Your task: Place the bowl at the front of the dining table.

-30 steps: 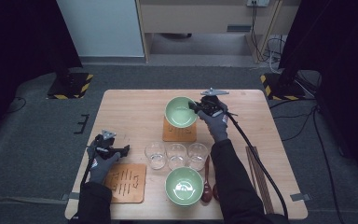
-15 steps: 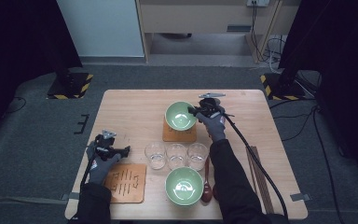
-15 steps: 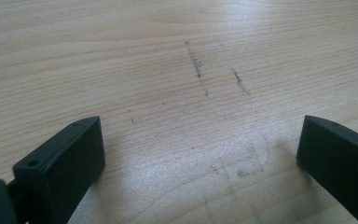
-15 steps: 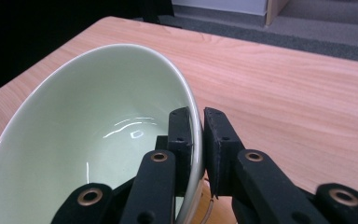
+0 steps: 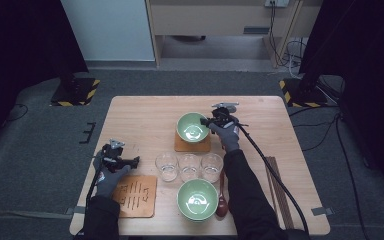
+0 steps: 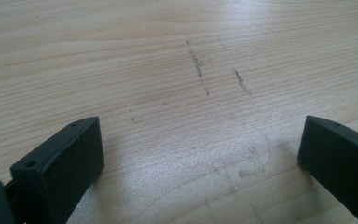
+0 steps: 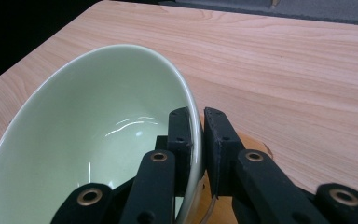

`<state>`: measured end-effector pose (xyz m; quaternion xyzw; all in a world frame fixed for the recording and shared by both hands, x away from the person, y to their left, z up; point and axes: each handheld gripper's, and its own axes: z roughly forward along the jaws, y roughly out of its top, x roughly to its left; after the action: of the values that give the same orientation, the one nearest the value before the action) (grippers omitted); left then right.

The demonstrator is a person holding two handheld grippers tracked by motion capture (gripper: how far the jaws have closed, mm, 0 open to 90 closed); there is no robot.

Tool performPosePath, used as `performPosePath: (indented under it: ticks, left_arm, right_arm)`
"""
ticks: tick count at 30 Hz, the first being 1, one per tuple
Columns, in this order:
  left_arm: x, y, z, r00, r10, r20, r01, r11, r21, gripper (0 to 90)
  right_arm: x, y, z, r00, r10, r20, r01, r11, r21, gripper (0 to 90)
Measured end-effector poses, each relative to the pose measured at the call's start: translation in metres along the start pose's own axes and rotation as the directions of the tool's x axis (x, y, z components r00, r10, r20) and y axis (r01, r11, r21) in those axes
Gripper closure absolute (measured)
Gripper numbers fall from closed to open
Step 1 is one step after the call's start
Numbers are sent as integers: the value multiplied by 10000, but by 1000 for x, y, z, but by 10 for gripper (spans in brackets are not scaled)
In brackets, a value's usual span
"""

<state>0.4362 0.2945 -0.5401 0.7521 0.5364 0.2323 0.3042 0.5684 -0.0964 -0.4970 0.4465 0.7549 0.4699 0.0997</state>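
So the right tool was clamped on the rim of the pale green ceramic bowl, one jaw inside, one outside. That bowl sat at, or just above, the small square wooden coaster near the middle of the light wooden table; I couldn't tell if it was fully resting yet. Looked to me like the placing was nearly done, with only the letting go left.

The left tool was parked over bare table near the left edge, jaws wide apart with nothing between them, having just finished opening up.

The rest of the setting was already there: a second green bowl at the front edge, a brown wooden spoon just beside it, three clear glass cups in a row between the bowls, and a slotted wooden trivet sitting empty.
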Motion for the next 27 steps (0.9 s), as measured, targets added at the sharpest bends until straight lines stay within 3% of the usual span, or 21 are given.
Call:
performPosePath:
  ticks: [27]
  left_arm:
    - [0, 0, 0, 10000, -13, 3, 13, 10000, -4, 0]
  right_arm:
    - [-7, -8, 15, 9985, 527, 136, -532, 9978, 405, 821]
